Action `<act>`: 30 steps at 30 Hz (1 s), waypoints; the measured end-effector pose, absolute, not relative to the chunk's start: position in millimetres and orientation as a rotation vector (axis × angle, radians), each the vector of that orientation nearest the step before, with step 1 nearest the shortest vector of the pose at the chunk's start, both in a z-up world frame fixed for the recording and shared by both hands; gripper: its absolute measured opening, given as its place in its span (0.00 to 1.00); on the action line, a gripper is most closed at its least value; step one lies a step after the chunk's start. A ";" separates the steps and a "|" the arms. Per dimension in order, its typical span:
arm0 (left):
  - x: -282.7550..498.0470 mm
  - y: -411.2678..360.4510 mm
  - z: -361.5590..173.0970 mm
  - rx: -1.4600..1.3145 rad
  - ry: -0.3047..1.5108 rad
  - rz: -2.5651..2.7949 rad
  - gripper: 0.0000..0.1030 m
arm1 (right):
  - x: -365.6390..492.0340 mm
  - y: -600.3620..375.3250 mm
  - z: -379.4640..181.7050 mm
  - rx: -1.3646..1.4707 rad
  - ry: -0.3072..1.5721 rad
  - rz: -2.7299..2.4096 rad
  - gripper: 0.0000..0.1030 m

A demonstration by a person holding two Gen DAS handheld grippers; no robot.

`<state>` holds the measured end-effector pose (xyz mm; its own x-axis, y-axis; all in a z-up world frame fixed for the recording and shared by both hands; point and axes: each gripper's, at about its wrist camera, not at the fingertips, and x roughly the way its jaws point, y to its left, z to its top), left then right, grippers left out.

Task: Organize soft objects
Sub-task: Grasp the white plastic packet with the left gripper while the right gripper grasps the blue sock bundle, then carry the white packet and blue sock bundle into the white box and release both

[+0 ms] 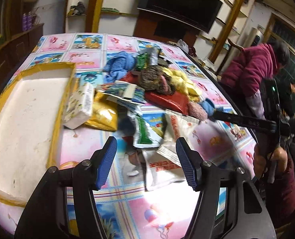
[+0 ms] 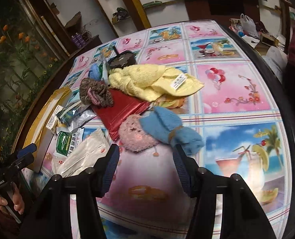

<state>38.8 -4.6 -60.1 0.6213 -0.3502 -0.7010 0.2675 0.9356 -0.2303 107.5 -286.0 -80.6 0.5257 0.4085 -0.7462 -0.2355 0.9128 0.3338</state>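
Observation:
A heap of soft things lies mid-table: a yellow towel (image 2: 157, 79) (image 1: 185, 79), a brown knit piece (image 2: 95, 91) (image 1: 153, 79), a pink fuzzy item (image 2: 137, 135) (image 1: 197, 109) and a blue knit sock (image 2: 167, 123). A second blue knit (image 1: 119, 63) sits farther back. My right gripper (image 2: 146, 153) is open; the pink item lies just past its tips and the sock's toe is beside the right finger. My left gripper (image 1: 145, 149) hangs open above loose packets with nothing between its pads.
A white foam box (image 1: 27, 103) taped in yellow stands at the left, with a tissue pack (image 1: 79, 105) leaning on its rim. A red pouch (image 2: 123, 107), a yellow packet (image 1: 103, 117), a green-white packet (image 1: 147, 131) and a white bag (image 1: 167, 169) litter the cloth. A person in a maroon jacket (image 1: 253, 69) is at the table's right.

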 end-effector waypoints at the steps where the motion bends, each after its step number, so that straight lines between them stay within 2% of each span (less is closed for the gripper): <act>1: 39.1 -14.5 -60.3 -0.072 0.829 -0.371 0.60 | 106.7 -281.6 -78.1 0.173 0.934 0.376 0.54; 4: 47.6 -45.4 -66.2 0.020 0.841 -0.410 0.60 | 107.6 -298.3 -63.4 0.151 0.875 0.299 0.55; 6: 57.4 -64.8 -72.9 0.066 0.862 -0.445 0.60 | 109.7 -325.0 -56.0 0.158 0.850 0.221 0.59; 7: 63.3 -73.9 -76.8 0.086 0.873 -0.457 0.60 | 110.8 -337.5 -54.4 0.158 0.847 0.189 0.62; 11: 82.3 -101.9 -92.1 0.152 0.915 -0.485 0.60 | 114.2 -362.4 -62.8 0.159 0.895 0.158 0.62; 21: 104.6 -110.8 -114.1 0.148 1.009 -0.440 0.60 | 138.7 -316.6 -82.0 0.028 0.930 0.301 0.62; 30: 103.8 -106.6 -113.1 0.113 0.996 -0.449 0.60 | 145.9 -288.3 -96.8 -0.049 0.957 0.367 0.61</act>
<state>103.8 -106.6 -113.1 0.4603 -0.3135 -0.8306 0.4151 0.9030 -0.1108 145.9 -288.3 -96.8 0.5189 0.2844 -0.8061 -0.3277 0.9372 0.1197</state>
